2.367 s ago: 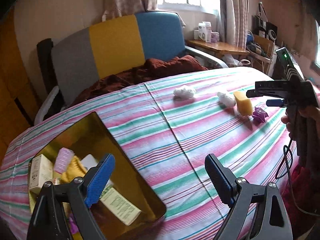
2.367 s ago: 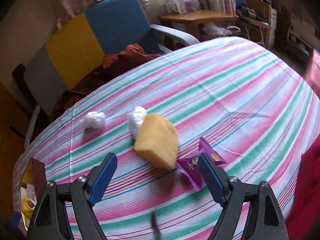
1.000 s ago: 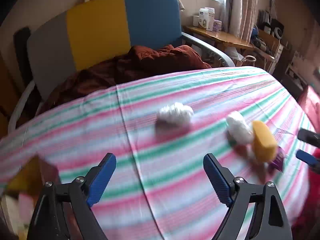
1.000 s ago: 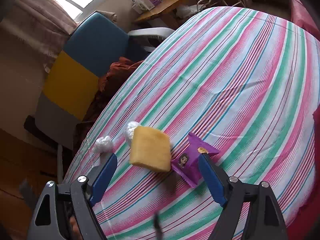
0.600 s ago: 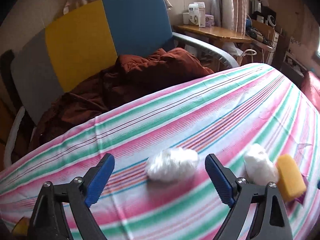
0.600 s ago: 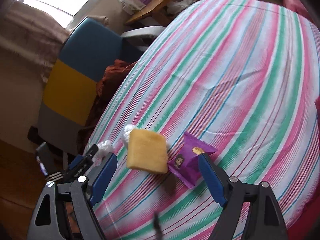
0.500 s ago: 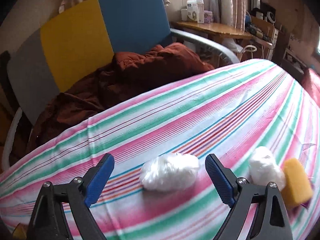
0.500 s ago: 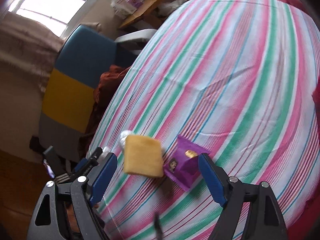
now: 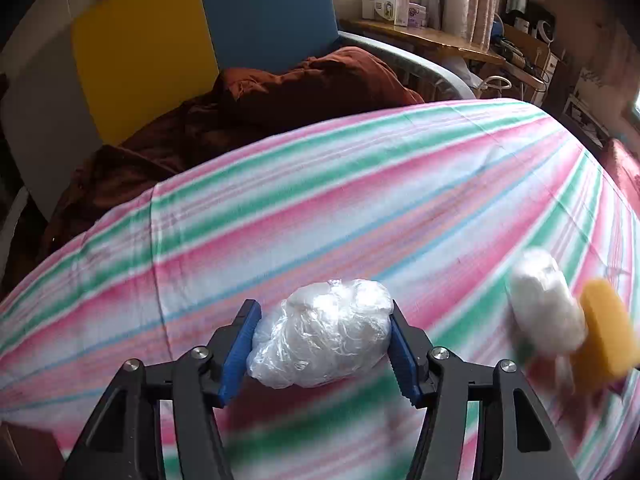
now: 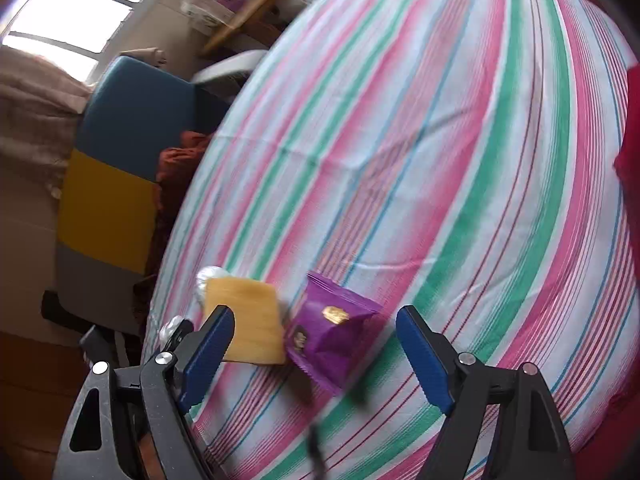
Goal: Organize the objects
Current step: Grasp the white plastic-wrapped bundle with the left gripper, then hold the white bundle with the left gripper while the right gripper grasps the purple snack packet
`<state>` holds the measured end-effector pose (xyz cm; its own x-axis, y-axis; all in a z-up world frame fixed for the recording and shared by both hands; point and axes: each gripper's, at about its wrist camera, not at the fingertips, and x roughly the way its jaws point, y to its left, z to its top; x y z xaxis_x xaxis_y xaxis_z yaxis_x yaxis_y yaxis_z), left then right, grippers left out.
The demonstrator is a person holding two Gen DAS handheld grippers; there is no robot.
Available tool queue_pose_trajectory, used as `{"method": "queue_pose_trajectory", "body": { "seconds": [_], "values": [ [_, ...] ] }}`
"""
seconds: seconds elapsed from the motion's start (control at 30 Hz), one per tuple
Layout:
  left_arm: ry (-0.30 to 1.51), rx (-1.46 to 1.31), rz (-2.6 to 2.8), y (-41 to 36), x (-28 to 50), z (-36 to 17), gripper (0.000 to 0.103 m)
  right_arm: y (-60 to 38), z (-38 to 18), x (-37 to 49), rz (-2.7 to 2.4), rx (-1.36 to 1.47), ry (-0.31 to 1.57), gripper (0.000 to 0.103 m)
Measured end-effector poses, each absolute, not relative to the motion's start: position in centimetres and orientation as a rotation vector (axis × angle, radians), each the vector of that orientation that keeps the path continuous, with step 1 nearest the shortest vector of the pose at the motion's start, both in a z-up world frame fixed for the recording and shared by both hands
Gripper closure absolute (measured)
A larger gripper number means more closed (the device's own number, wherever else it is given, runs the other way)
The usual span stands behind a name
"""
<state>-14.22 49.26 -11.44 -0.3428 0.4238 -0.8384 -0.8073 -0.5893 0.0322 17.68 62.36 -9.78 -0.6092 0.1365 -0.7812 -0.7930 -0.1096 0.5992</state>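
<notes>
Both pads of the left tool point(image 9: 322, 344) close against the plastic bundle point(image 9: 320, 338).

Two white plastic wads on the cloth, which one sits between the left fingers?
The crinkled clear-wrapped wad, flanked by the closing left gripper. The other white wad lies off to the right against the yellow sponge.

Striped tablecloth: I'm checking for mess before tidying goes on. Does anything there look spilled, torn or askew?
Nothing looks spilled or torn. The striped tablecloth shows only light creases. The purple snack packet looks sealed, with the yellow sponge beside it. The left gripper is closing around a crumpled plastic bundle; a second bundle is too blurred to judge.
</notes>
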Motion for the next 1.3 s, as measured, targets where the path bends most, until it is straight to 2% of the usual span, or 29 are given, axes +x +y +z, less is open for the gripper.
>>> {"method": "queue_pose_trajectory", "body": {
  "seconds": [0.13,0.27,0.47,0.73,0.97,1.2,1.3],
  "values": [
    [0.587,-1.094,1.985,47.8,-12.1,-11.4,0.042,62.7,-11.0,17.6,1.74,-0.784,1.518,0.018],
    [0.611,-1.093,1.967,45.8,-8.9,-11.3,0.042,62.5,-10.8,17.0,1.748,-0.814,1.458,0.02],
    [0.589,-1.091,1.939,41.8,-3.7,-11.1,0.042,62.5,-10.6,16.2,1.753,-0.855,1.366,0.034],
    [0.544,-1.008,1.955,36.4,2.3,-11.3,0.041,61.6,-10.6,14.4,1.818,-0.946,1.284,0.038],
    [0.51,-0.972,1.963,35.3,2.9,-11.5,0.041,61.4,-10.5,13.9,1.83,-1.004,1.189,0.047],
    [0.471,-0.952,1.953,34.7,2.6,-11.8,0.041,60.8,-10.5,12.6,1.851,-1.097,1.092,0.047],
    [0.458,-0.953,1.95,34.6,2.5,-11.8,0.041,61.1,-10.6,13.0,1.849,-1.08,1.117,0.047]
  ]
}}
